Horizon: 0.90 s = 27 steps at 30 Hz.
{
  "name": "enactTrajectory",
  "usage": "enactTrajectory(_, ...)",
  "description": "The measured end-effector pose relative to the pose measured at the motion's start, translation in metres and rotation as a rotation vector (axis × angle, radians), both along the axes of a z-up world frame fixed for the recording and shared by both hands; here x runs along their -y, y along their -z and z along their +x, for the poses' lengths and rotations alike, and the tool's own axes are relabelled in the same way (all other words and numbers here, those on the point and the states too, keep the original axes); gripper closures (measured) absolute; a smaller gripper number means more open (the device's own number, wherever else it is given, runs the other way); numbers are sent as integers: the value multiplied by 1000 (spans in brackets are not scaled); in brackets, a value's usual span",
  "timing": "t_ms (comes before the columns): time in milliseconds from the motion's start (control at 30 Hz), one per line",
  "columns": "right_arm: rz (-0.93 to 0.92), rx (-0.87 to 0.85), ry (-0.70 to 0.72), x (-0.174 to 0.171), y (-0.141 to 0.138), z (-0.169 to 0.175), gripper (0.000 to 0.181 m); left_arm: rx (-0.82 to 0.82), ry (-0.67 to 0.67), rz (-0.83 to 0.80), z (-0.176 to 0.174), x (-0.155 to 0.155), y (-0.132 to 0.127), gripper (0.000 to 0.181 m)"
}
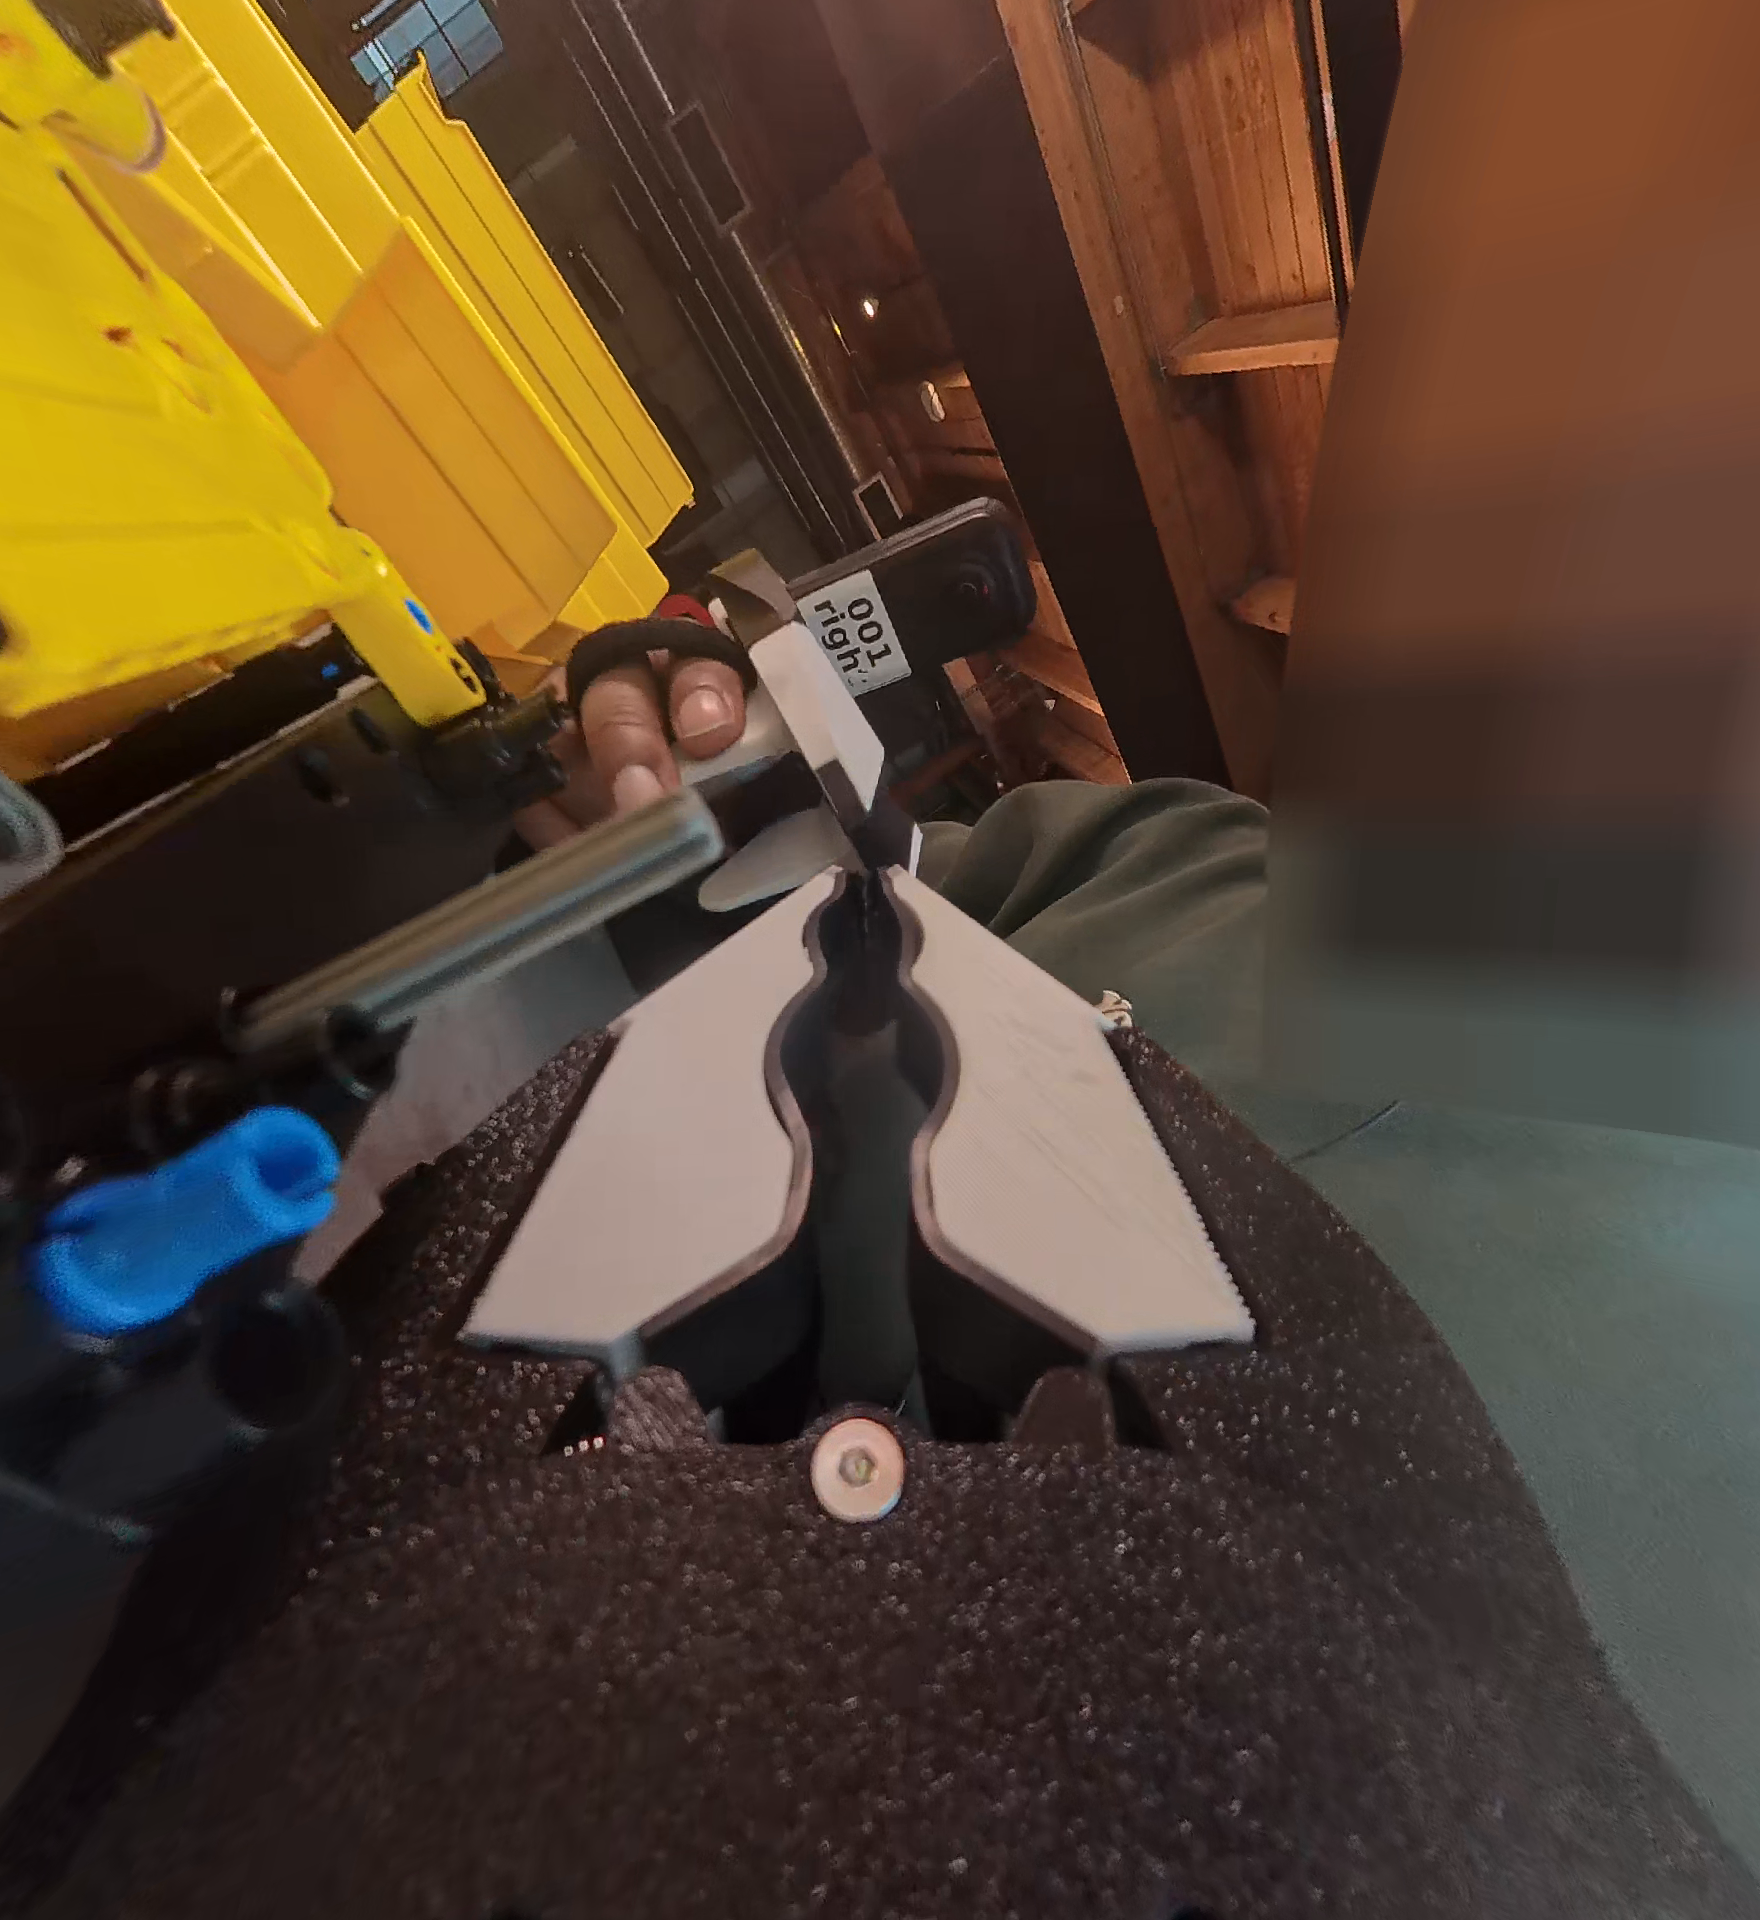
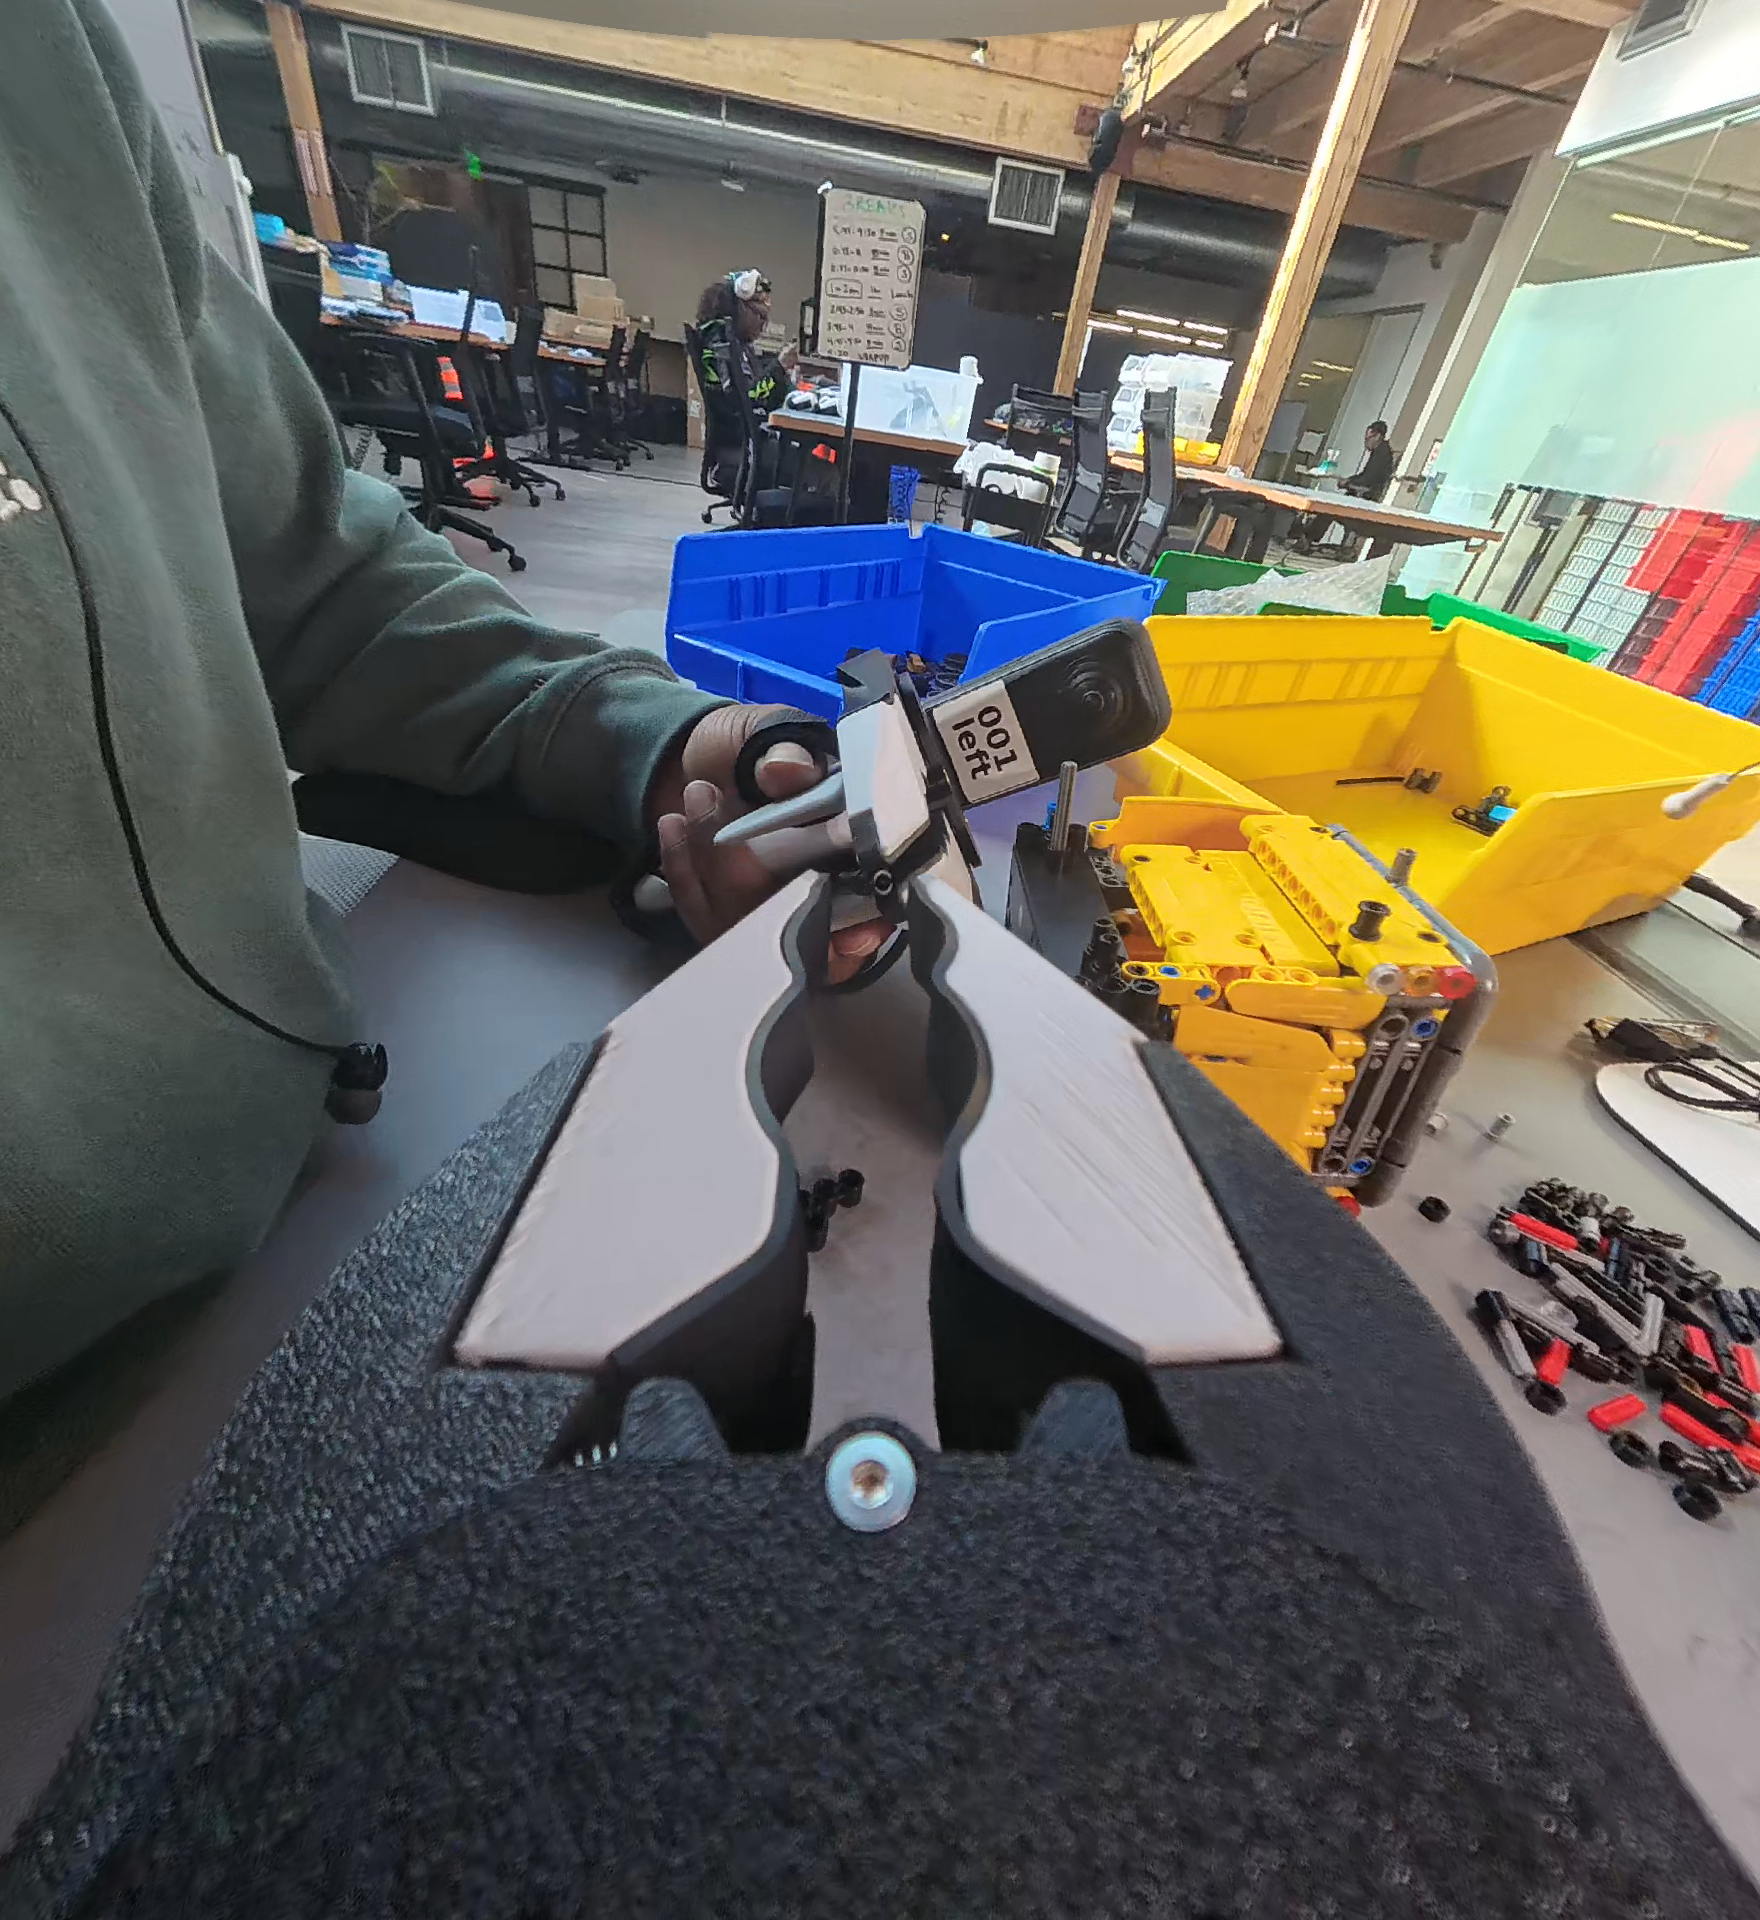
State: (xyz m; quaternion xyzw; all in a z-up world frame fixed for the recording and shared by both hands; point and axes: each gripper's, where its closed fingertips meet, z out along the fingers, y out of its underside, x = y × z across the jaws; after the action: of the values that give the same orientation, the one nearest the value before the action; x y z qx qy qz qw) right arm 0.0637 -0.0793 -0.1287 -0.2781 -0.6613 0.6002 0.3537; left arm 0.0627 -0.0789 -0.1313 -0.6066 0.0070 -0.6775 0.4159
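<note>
Right wrist view: two grippers meet tip to tip above the table (image 2: 502, 987).
The left gripper (image 2: 881, 883) has its tips pressed together on a small black pin (image 1: 868, 914), held in the air. The right gripper (image 2: 863, 909) has its tips narrowly apart on either side of that pin, and contact cannot be told. A yellow model (image 2: 1271, 935) stands just beside them, in front of a yellow bin (image 2: 1478, 727) and near loose pins (image 2: 1665, 1340).
</note>
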Motion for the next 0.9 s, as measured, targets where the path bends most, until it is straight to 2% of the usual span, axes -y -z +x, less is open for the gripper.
enactTrajectory(367, 111, -28, 32, 11, 0, -2, 174, -1, 37, 30, 10, 7, -5, 177)
enactTrajectory(533, 207, -80, 88, 8, -1, -4, 176, 42, 25, 5, 7, 3, -6, 177)
enactTrajectory(733, 211, -86, 119, 1, -2, -6, 179, 55, -31, 12, -4, 1, -10, 177)
enactTrajectory(833, 187, -87, 118, 0, -5, -5, 179, 2, -40, 20, -3, 2, -9, 172)
enactTrajectory(900, 161, -85, 116, -2, -8, -5, 179, -109, -60, 42, -1, 3, -2, 166)
